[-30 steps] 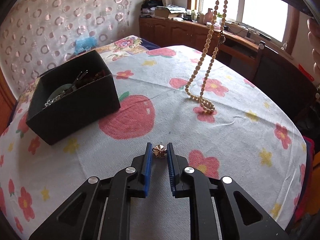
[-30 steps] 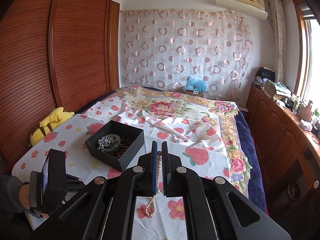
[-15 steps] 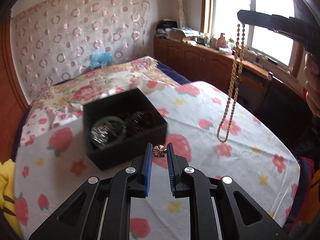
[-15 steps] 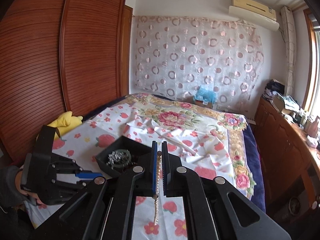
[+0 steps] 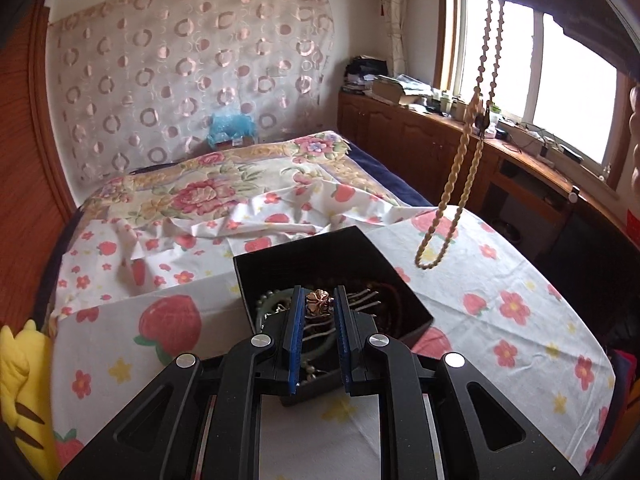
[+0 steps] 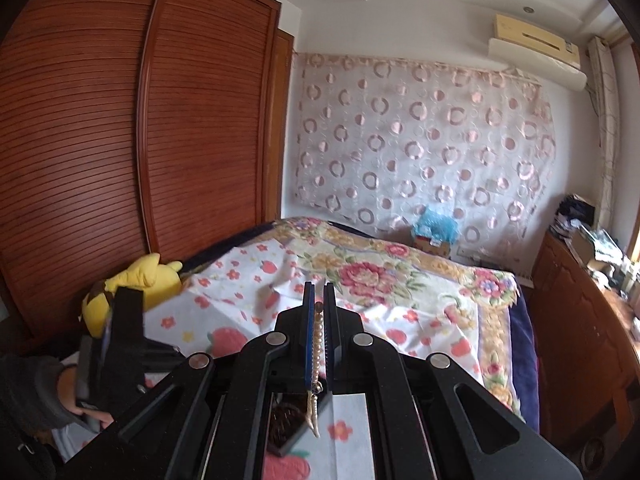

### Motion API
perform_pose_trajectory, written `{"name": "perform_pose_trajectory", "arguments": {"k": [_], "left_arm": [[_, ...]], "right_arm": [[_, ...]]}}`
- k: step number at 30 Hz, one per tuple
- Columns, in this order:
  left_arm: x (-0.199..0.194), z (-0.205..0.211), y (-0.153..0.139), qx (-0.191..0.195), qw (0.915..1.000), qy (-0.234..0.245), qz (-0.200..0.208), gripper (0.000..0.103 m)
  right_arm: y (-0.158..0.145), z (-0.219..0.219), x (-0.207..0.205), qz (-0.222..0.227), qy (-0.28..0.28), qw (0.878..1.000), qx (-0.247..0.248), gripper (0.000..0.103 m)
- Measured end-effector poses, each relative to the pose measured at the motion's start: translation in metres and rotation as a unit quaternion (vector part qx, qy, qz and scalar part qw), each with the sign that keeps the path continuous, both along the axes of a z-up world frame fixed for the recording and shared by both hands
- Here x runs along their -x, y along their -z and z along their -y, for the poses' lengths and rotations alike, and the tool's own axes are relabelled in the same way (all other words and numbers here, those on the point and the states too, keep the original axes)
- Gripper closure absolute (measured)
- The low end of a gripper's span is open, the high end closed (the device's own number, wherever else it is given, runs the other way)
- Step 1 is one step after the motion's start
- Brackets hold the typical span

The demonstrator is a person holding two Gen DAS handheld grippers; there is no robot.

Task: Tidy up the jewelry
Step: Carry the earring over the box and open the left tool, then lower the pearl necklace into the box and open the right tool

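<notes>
My left gripper (image 5: pixel 318 300) is shut on a small rose-gold flower ornament (image 5: pixel 319 301), held over the black jewelry box (image 5: pixel 340 252) on the strawberry-print cloth. Inside the box lie a green bangle, dark beads and metal hair clips. My right gripper (image 6: pixel 319 300) is shut on a pearl necklace (image 6: pixel 317 340), which hangs down between its blue pads. In the left wrist view that necklace (image 5: pixel 456 168) dangles as a long loop to the right of the box and above it. The left gripper's body (image 6: pixel 120 344) and a dark sleeve show at the right view's lower left.
A bed with a floral quilt (image 5: pixel 224 188) stretches behind the box. A yellow plush toy (image 6: pixel 136 280) lies at the bed's left edge by the wooden wardrobe (image 6: pixel 120 140). A cluttered wooden counter (image 5: pixel 420 120) runs under the window on the right.
Both grippers have risen and swung toward the box. The flower ornament now hangs over the box's opening. The pearl necklace has lifted off the cloth and hangs free.
</notes>
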State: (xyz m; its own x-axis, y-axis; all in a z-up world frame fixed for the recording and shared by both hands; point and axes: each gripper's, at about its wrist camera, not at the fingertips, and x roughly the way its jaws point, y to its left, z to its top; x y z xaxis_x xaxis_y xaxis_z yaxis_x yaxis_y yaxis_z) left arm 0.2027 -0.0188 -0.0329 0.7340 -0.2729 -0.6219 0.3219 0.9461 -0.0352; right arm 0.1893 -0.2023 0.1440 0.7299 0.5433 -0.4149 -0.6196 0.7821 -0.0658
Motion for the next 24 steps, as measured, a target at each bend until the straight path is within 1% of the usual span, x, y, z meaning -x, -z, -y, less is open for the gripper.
{"name": "perform_pose_trajectory", "arguments": {"k": [5, 9, 11, 12, 13, 14, 20, 23, 24], "left_arm": [[-0.015, -0.005, 0.009, 0.005, 0.9999, -0.006, -0.010, 0.089], [-0.018, -0.007, 0.009, 0.005, 0.9999, -0.008, -0.009, 0.089], [-0.018, -0.008, 0.009, 0.005, 0.9999, -0.010, -0.011, 0.088], [-0.017, -0.008, 0.010, 0.005, 0.9999, -0.011, -0.011, 0.086], [-0.017, -0.009, 0.010, 0.006, 0.9998, -0.013, -0.011, 0.076], [-0.016, -0.010, 0.009, 0.007, 0.9998, -0.016, -0.009, 0.069], [-0.011, -0.014, 0.009, 0.007, 0.9996, -0.028, -0.008, 0.068], [-0.005, -0.016, 0.007, 0.005, 0.9994, -0.034, -0.006, 0.060], [-0.003, -0.017, 0.007, 0.004, 0.9993, -0.037, -0.005, 0.059]], "right_arm": [[-0.009, -0.020, -0.018, 0.003, -0.012, 1.000, -0.005, 0.098], [-0.007, -0.031, -0.026, -0.003, -0.019, 1.000, -0.006, 0.098], [0.003, -0.037, -0.031, -0.013, -0.022, 1.000, -0.001, 0.098], [0.010, -0.039, -0.034, -0.021, -0.023, 1.000, 0.002, 0.098], [0.015, -0.040, -0.037, -0.027, -0.023, 0.999, 0.004, 0.098], [0.023, -0.043, -0.040, -0.036, -0.023, 0.999, 0.008, 0.098], [0.072, -0.054, -0.052, -0.086, -0.016, 0.996, 0.029, 0.098], [0.091, -0.056, -0.055, -0.106, -0.011, 0.994, 0.034, 0.098], [0.095, -0.057, -0.056, -0.111, -0.010, 0.993, 0.034, 0.098]]}}
